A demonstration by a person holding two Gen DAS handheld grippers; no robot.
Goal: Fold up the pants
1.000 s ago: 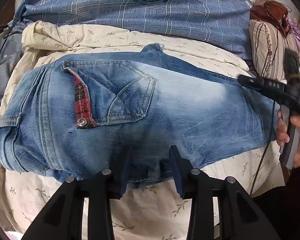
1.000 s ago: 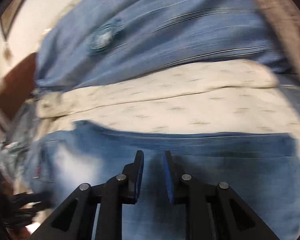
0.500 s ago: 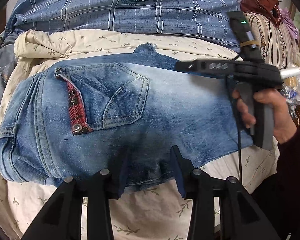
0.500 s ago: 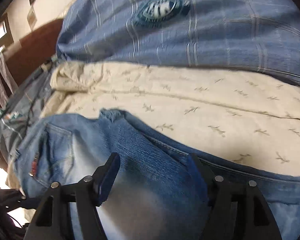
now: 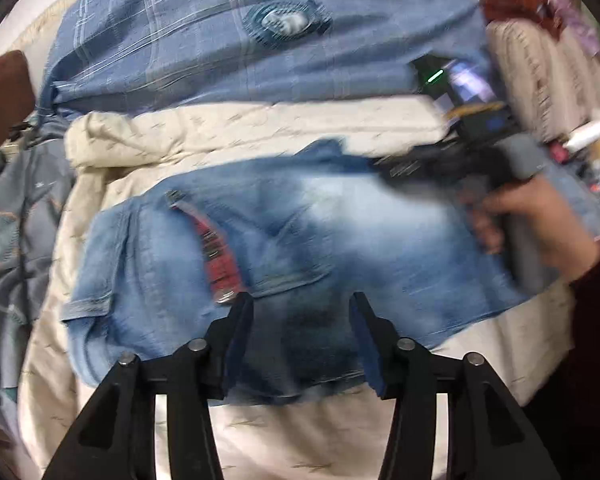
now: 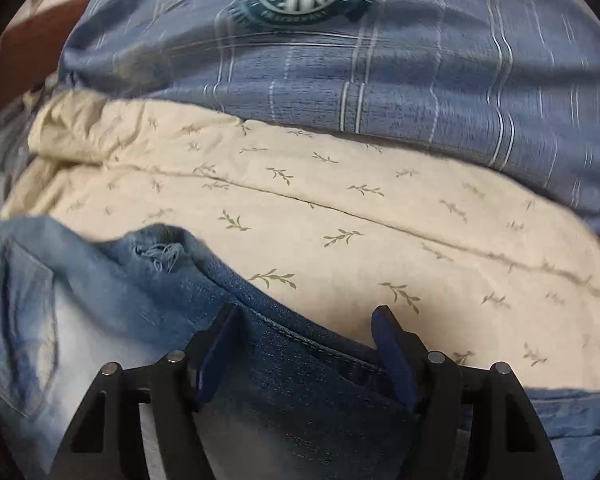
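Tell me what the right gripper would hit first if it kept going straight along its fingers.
Most likely the jeans: the right gripper is open, its jaws straddling their dark far edge. Just past that edge lies the cream bedspread; depth is hard to judge.

The faded blue jeans (image 5: 292, 248) lie folded into a wide, flat bundle across the cream leaf-print bedspread (image 6: 340, 216), back pocket and red plaid flap (image 5: 220, 264) facing up, a frayed corner at the far edge; blur hides the layer count.
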